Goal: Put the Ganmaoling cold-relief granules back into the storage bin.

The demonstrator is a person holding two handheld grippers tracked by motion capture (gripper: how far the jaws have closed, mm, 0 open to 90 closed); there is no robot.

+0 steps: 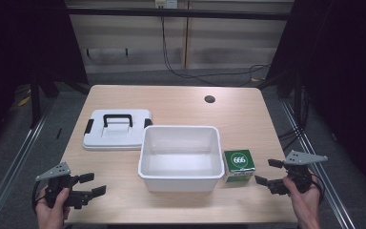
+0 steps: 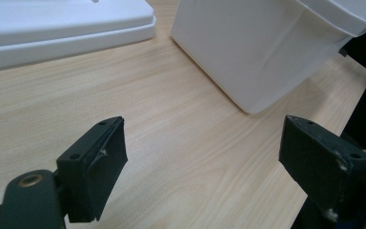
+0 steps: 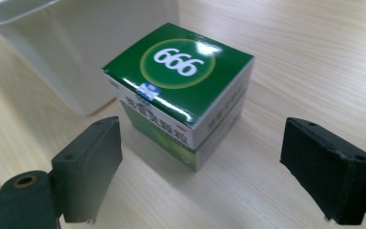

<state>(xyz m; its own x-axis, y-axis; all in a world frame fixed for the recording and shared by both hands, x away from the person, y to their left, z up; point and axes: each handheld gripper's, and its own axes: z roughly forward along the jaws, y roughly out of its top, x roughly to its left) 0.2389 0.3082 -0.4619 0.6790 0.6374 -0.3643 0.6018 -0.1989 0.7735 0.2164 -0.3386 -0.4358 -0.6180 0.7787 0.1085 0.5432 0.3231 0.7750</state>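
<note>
A small green-and-white cardboard box (image 1: 239, 165) marked "666" in a circle on its top stands upright on the pale wooden table (image 1: 181, 98), just right of a white rectangular plastic tub (image 1: 180, 157) and near the table's front edge. The box is nearly cubic, so no long axis stands out; in the right gripper view it sits corner-on, its printed white side facing the camera. The small print there is too fine to read.

The right gripper (image 1: 269, 172) hovers just right of the box with its jaws spread wide, holding nothing; the box lies between and beyond them, untouched. The left gripper (image 1: 90, 184) sits near the table's front left corner, jaws likewise wide apart and empty, pointing toward the tub.

A white flat plastic lid with a black handle (image 1: 117, 129) lies left of and behind the tub. A dark round hole (image 1: 209, 99) marks the far tabletop. Beyond, black cables (image 1: 171, 67) trail over grey floor before a panelled wall; the room's sides are dark.
</note>
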